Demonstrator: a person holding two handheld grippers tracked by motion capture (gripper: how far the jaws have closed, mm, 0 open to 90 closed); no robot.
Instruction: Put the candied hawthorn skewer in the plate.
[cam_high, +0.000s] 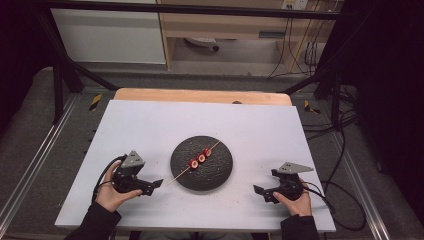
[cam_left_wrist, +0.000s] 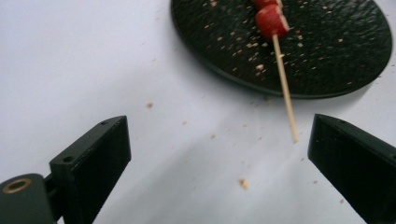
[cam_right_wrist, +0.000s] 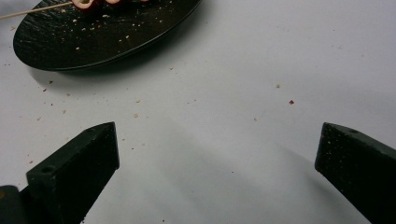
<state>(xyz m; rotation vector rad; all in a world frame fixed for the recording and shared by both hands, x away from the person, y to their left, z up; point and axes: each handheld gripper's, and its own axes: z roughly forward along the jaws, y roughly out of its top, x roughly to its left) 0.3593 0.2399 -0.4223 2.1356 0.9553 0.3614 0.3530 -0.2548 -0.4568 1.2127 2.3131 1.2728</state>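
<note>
A wooden skewer (cam_high: 200, 159) with three red fruit pieces lies across a round black plate (cam_high: 220, 172) in the middle of the white table; its bare end sticks out over the plate's left rim. In the left gripper view the skewer (cam_left_wrist: 285, 88) points toward me, its tip just short of the jaws, with a red piece (cam_left_wrist: 271, 21) on the plate (cam_left_wrist: 327, 56). My left gripper (cam_high: 156, 185) rests left of the plate, open and empty; close up, the left gripper (cam_left_wrist: 219, 154) holds nothing. My right gripper (cam_high: 259, 190) sits right of the plate, open and empty, seen near as the right gripper (cam_right_wrist: 217, 158), with the plate (cam_right_wrist: 93, 42) ahead.
Crumbs are scattered on the white tabletop (cam_high: 150, 125) around the plate. A wooden strip (cam_high: 200, 95) runs along the table's far edge. Black frame bars and cables stand beyond and to the right.
</note>
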